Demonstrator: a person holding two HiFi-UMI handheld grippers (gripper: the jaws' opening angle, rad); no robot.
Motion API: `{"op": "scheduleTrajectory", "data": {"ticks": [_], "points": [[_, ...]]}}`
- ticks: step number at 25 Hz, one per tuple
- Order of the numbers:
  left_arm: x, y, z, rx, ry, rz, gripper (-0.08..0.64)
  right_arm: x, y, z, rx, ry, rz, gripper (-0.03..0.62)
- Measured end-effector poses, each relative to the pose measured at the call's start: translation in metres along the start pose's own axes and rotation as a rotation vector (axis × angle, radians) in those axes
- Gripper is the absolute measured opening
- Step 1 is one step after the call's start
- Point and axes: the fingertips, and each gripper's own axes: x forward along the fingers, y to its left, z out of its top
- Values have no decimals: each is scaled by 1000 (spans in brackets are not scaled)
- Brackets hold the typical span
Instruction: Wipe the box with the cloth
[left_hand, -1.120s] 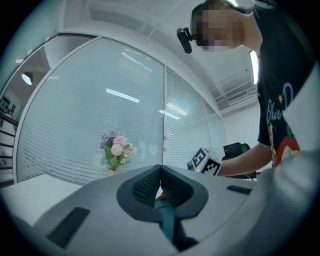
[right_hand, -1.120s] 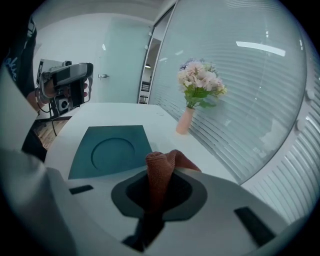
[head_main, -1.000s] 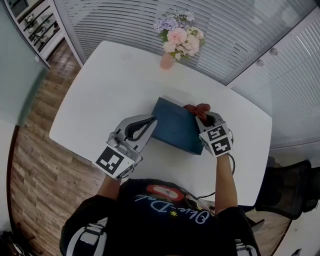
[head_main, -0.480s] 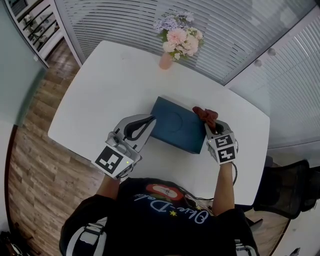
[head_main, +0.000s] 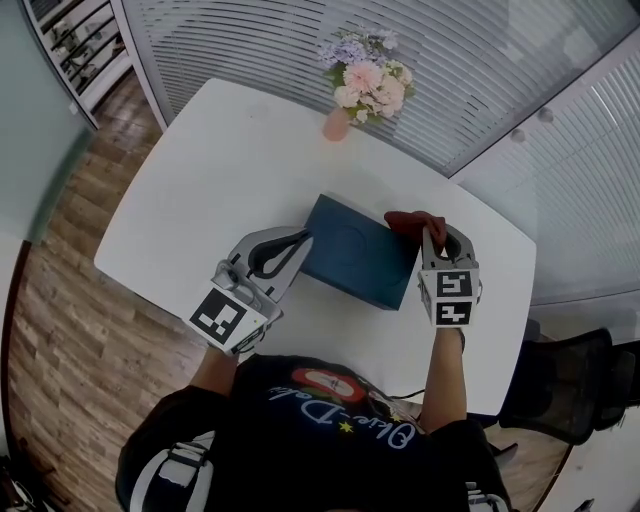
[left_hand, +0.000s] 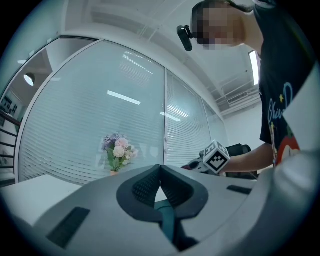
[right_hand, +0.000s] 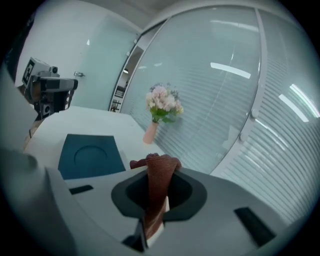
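Note:
A dark teal box (head_main: 355, 250) with a round dent in its lid lies on the white table (head_main: 220, 170). My left gripper (head_main: 303, 240) is shut, its tips against the box's left edge. In the left gripper view the jaws meet at the tip (left_hand: 160, 172) and a strip of the teal box (left_hand: 166, 215) shows through the gap behind them. My right gripper (head_main: 430, 235) is shut on a red-brown cloth (head_main: 412, 221) just off the box's far right corner. In the right gripper view the cloth (right_hand: 159, 177) stands up between the jaws, and the box (right_hand: 90, 156) lies to the left.
A pink vase of flowers (head_main: 365, 85) stands at the table's far edge, in front of slatted blinds. A dark office chair (head_main: 570, 390) is off the table's right side. Wood floor and shelves (head_main: 75, 50) lie to the left.
My right gripper has carried the cloth to the right, from over the box's far right edge to just beyond it. The left gripper and the box have stayed put.

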Motion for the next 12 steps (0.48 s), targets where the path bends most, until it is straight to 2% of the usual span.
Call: {"op": "scheduleTrajectory", "data": {"ticks": [3,7,10,12], "points": [[-1,-1,0,1,-7,-4,3,1,14,51,-32,-147,5,28],[-4,-3,-2,-6,2,0,3,11,63,106,-95,-284,85,28],[-12,3,-1,-5,1,29,3,20,115,126,-181,-328,184,28],[-16,8,3,-5,-14,47,3,29,150,122,-261,-298,268,28]]}}
